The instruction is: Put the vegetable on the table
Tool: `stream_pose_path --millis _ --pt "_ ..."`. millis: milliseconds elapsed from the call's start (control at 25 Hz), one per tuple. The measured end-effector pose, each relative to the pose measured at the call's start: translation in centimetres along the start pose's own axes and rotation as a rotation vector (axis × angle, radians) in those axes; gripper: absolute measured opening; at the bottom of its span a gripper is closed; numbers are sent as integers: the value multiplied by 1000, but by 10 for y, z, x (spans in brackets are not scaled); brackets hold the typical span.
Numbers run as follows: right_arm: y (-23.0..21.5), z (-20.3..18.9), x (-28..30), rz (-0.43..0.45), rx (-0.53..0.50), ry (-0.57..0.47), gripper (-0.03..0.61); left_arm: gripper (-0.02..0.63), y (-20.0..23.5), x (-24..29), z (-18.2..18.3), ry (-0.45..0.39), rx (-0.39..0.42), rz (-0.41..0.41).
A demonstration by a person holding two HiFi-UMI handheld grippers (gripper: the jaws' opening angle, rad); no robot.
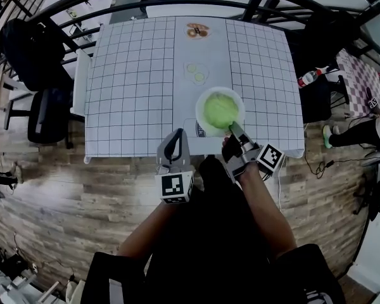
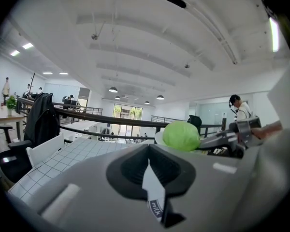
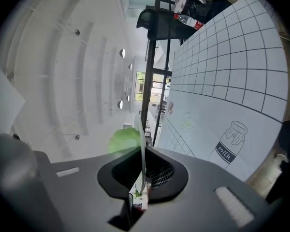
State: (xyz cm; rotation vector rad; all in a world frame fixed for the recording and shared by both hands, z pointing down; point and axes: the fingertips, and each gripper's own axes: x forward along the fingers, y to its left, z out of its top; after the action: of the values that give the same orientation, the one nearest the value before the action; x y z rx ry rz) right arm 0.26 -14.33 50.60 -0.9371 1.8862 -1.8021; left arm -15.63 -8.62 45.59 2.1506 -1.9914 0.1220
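White table [image 1: 133, 87] cover with a thin black grid. A dark-outlined milk bottle drawing [image 3: 229, 141] is printed at the table's near edge. White plate [image 1: 199, 105]. Pale green vegetable [image 1: 220, 109], probably cabbage. Grey left gripper [image 1: 173, 145] and right gripper [image 1: 235, 130], both with black-and-white square markers. Brown wood-grain floor [image 1: 63, 195] around the table. Black chair [image 1: 31, 49] left of it. Dark-and-white checked cloth [image 1: 360, 81] right of it.

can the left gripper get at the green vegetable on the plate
Probably yes: the green vegetable lies uncovered on the plate held by the right gripper, and nothing stands between it and the left gripper, whose shut jaws must open first.
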Motion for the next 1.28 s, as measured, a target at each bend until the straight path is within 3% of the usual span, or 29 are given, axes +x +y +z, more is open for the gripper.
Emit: stream_pose_path --millis 280,560,880,1280 --pt "-15 45 48 -18 31 26 15 9 -9 57 2 16 -37 -5" --pt "-27 94 85 -15 7 90 17 9 -30 104 15 -4 5 5" --pt "-41 147 128 -31 -36 140 17 9 -39 160 28 -38 21 63" --pt "-78 195 178 -44 -40 176 17 9 -42 208 18 -16 -1 105"
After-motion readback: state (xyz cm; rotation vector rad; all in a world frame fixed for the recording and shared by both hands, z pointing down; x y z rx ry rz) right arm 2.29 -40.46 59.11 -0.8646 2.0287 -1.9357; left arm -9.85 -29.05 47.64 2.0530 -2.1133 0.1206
